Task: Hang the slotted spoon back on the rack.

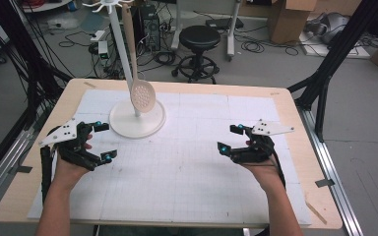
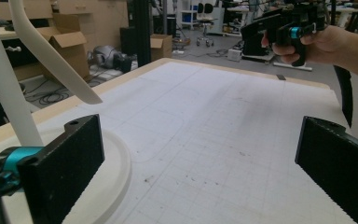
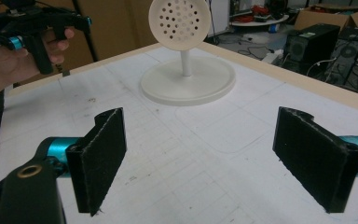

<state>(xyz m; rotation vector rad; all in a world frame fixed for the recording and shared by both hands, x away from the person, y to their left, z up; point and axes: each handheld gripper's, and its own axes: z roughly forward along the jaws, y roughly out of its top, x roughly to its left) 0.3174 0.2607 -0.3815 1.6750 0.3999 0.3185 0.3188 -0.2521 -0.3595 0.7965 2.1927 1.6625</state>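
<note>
Both my grippers are hovering over the tabletop (image 1: 187, 196) with nothing in them. Left gripper (image 1: 104, 141) sits just beside the round base of the white stand (image 1: 137, 119), fingers (image 2: 63, 163) spread wide. Right gripper (image 1: 230, 138) is well apart from it on the other side, fingers (image 3: 100, 156) wide too. A slotted spoon (image 1: 141, 94) hangs from the stand's hook, its perforated bowl dangling above the base, close against the pole.
</note>
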